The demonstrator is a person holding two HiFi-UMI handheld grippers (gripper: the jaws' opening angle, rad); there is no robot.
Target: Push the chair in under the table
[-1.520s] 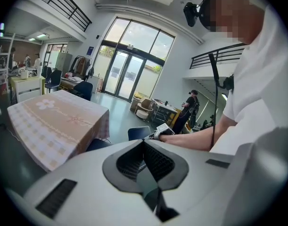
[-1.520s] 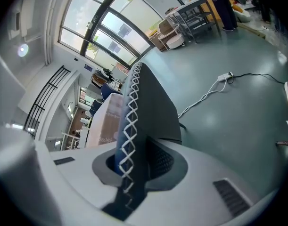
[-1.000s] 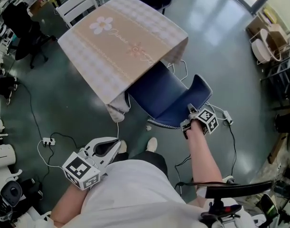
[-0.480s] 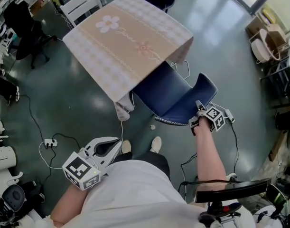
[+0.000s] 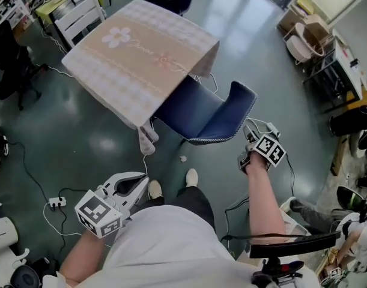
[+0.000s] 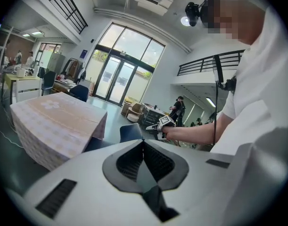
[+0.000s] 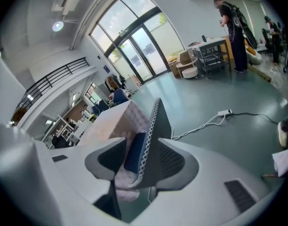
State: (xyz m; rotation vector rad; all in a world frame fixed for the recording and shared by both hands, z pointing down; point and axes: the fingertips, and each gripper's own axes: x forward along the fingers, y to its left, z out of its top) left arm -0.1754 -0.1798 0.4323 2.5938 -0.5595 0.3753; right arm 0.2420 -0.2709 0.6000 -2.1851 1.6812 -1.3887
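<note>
The blue chair [image 5: 201,113] stands with its seat partly under the table [image 5: 135,47], which wears a beige checked cloth with flowers. My right gripper [image 5: 250,138] hovers just behind the chair's backrest, a little clear of it. Its jaws are opening. In the right gripper view the backrest edge [image 7: 155,126] runs between the spread jaws of the right gripper [image 7: 141,145], and the pads do not press on it. My left gripper [image 5: 141,182] hangs low by my hip, shut and empty. In its own view, the left gripper [image 6: 143,141] points towards the table [image 6: 54,121].
Cables and a power strip [image 5: 54,204] lie on the grey floor left of my feet [image 5: 191,177]. Another cable with a strip [image 7: 224,112] runs behind the chair. A white chair [image 5: 81,17] stands beyond the table. Carts and boxes [image 5: 315,47] line the right side.
My right gripper was closed on the top of the chair's backrest; its jaws have spread and it has come back off the chair. The left gripper has hardly shifted.
</note>
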